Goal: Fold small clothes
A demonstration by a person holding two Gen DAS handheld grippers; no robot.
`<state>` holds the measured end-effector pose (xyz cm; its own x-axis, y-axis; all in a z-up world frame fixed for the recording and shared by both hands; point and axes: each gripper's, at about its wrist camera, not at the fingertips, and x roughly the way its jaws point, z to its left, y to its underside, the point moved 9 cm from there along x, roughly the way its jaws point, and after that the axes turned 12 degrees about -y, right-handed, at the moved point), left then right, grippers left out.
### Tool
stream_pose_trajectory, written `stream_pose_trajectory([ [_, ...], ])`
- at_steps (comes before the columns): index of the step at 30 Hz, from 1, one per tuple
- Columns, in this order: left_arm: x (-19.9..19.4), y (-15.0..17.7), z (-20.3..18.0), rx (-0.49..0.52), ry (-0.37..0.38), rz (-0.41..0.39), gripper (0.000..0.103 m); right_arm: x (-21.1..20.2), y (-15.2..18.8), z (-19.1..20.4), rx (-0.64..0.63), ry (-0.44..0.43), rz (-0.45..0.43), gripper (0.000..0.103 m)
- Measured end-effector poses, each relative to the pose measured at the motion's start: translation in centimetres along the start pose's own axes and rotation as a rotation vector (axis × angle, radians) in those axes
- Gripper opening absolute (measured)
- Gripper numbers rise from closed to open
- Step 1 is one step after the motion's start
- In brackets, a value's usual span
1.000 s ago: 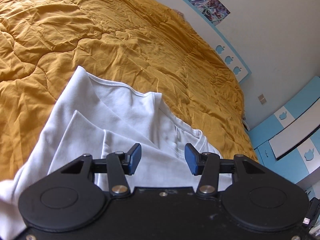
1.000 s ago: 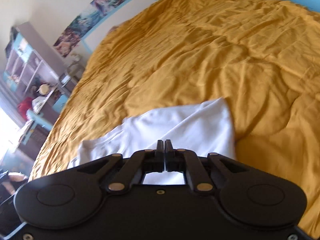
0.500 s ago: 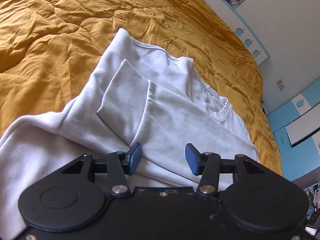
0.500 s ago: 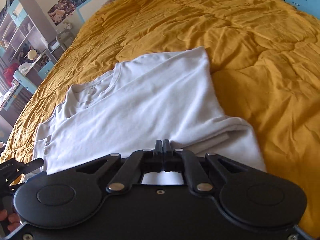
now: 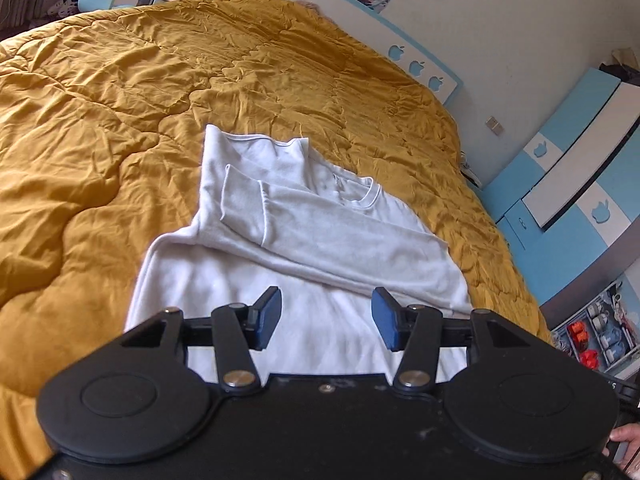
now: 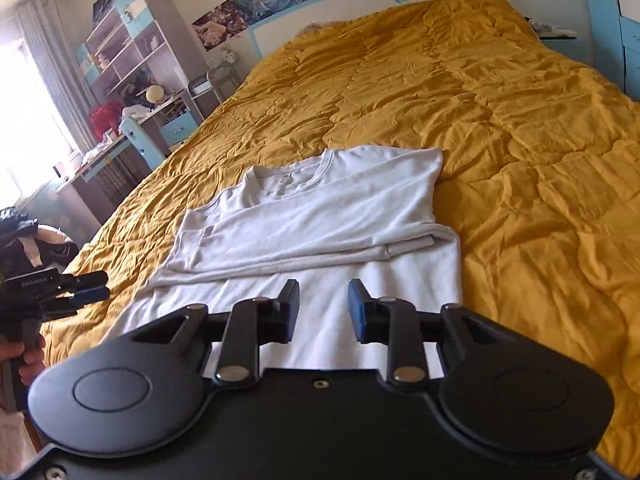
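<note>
A white long-sleeved shirt lies flat on the mustard quilt, with both sleeves folded across its chest and the collar at the far end. My left gripper is open and empty above the shirt's near hem. In the right wrist view the same shirt lies ahead, and my right gripper is open and empty over the lower body of the shirt. The left gripper also shows at the left edge of that view, beside the shirt.
The quilt covers the whole bed. A white and blue headboard stands at the far end. Shelves and a cluttered desk stand on the bed's left side, blue cabinets on its right side.
My right gripper has opened and let go of the shirt. Both grippers have pulled back toward the hem, so more of the folded shirt shows.
</note>
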<state>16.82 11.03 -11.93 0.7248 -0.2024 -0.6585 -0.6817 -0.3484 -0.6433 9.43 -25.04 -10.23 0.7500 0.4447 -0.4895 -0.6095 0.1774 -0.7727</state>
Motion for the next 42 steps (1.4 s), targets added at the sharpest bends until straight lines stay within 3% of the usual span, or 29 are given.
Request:
stream_pose_trajectory([
  [3, -3.4, 3.4, 3.8, -0.047, -0.023, 0.039, 0.052, -4.7, 3.4, -0.7, 0.019, -0.001, 0.04, 0.028],
  [7, -7.1, 7.8, 9.9, -0.236, -0.007, 0.091, 0.052, -8.4, 7.7, -2.3, 0.084, 0.019, 0.102, 0.028],
  [11, -9.1, 10.1, 13.3, -0.283, -0.001, 0.096, 0.052, -9.5, 11.0, -3.5, 0.152, 0.016, 0.142, 0.028],
  [14, -8.6, 12.3, 14.8, -0.369, 0.111, 0.199, 0.052, -9.4, 12.7, -4.3, 0.22, -0.02, 0.164, 0.028],
  [17, -8.2, 14.0, 16.0, -0.391, 0.113, 0.231, 0.052, -8.7, 14.3, -4.9, 0.286, -0.056, 0.193, 0.028],
  [21, -8.5, 14.1, 15.7, -0.363, 0.146, 0.237, 0.052, -8.1, 15.4, -5.1, 0.333, -0.106, 0.209, 0.028],
  [29, -7.4, 14.4, 13.5, -0.193, 0.144, 0.326, 0.051, -7.2, 15.4, -4.6, 0.345, -0.159, 0.21, 0.03],
  [33, -7.8, 14.4, 12.3, -0.113, 0.185, 0.317, 0.05, -7.2, 15.3, -4.4, 0.36, -0.19, 0.199, 0.03],
  [38, -8.3, 14.3, 12.2, -0.07, 0.174, 0.283, 0.041, -7.0, 15.4, -4.7, 0.369, -0.19, 0.2, 0.029],
  [39, -8.4, 14.4, 12.3, -0.066, 0.163, 0.282, 0.025, -6.9, 15.5, -4.7, 0.367, -0.191, 0.201, 0.026],
  [40, -8.5, 14.5, 12.5, -0.06, 0.144, 0.284, 0.015, -7.0, 15.4, -4.6, 0.36, -0.192, 0.198, 0.013],
  [41, -8.6, 14.6, 12.8, -0.062, 0.121, 0.288, 0.002, -7.0, 15.4, -4.5, 0.351, -0.2, 0.195, 0.009],
  [42, -8.5, 14.6, 12.9, -0.079, 0.123, 0.291, 0.002, -7.1, 15.3, -4.4, 0.348, -0.201, 0.19, 0.009],
])
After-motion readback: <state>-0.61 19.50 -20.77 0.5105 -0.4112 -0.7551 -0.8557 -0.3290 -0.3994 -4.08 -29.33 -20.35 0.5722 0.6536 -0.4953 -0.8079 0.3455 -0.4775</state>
